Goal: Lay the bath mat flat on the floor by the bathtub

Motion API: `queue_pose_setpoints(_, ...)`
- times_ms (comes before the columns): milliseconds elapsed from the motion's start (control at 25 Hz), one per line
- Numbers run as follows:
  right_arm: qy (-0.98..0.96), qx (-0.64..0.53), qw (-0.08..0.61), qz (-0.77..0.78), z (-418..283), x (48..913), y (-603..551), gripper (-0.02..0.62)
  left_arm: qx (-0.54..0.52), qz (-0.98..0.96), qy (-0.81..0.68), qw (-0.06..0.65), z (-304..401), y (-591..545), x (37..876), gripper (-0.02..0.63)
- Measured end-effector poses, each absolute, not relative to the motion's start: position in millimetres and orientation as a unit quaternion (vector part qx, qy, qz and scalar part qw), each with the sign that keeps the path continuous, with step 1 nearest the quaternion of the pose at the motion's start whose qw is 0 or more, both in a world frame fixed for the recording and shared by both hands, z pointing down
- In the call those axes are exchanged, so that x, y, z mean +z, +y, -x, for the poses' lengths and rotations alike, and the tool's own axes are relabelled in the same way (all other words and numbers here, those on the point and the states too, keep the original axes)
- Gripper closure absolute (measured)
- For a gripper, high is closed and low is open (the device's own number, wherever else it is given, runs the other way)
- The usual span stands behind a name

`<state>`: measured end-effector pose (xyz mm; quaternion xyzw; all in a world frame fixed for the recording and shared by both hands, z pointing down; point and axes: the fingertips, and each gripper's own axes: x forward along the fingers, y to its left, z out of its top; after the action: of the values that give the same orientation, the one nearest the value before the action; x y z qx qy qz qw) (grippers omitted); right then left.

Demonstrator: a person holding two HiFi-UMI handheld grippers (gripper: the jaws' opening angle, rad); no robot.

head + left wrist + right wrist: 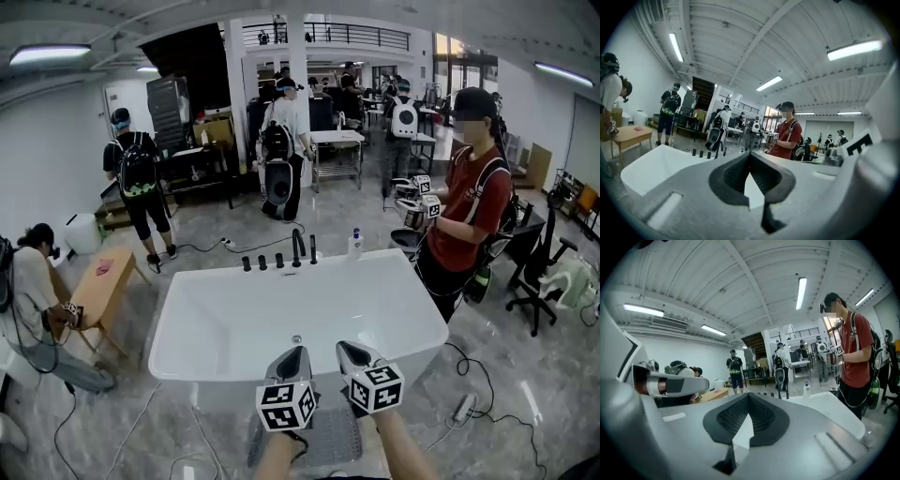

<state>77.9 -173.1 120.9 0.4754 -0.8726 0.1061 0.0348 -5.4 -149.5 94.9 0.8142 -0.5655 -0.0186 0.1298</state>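
From the head view I saw the grey bath mat (328,439) lying spread on the floor (525,375), just beside the near wall of the white bathtub (187,309). I judged the laying essentially done. My forearms covered its near edge and parts of its sides, so I could not tell whether every corner sat flat. At most a check or a small straightening seemed left. The left gripper (292,359) and the right gripper (352,352) hung side by side above the mat, close to the tub's near rim, pointing toward the far side of the room. In the left gripper view the jaws were pressed together with nothing between them. The right gripper view showed the same, closed and empty. The mat appeared in neither gripper view. It lay below both pairs of jaws and nearer to me, touching neither.
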Motion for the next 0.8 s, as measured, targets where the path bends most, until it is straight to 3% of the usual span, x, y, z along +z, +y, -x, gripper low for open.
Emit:
queue_pose_setpoints(280, -0.886, 0.023, 0.004, -0.464, -69, 47, -181, 0.591, -0.052, -0.827, -0.555, 0.073, -1, -156, 24, 0.601)
queue_pose_setpoints(600, -0.886, -0.02, -0.032, -0.462, -74, -29, -186, 0.591, -0.119, -0.81, -0.571, 0.053, 14, -162, -46, 0.601)
queue_pose_setpoints(800, -0.879, -0.042, 0.052, -0.473, -71, -25, -181, 0.591, -0.08, -0.807, -0.585, 0.027, 18, -158, -48, 0.601)
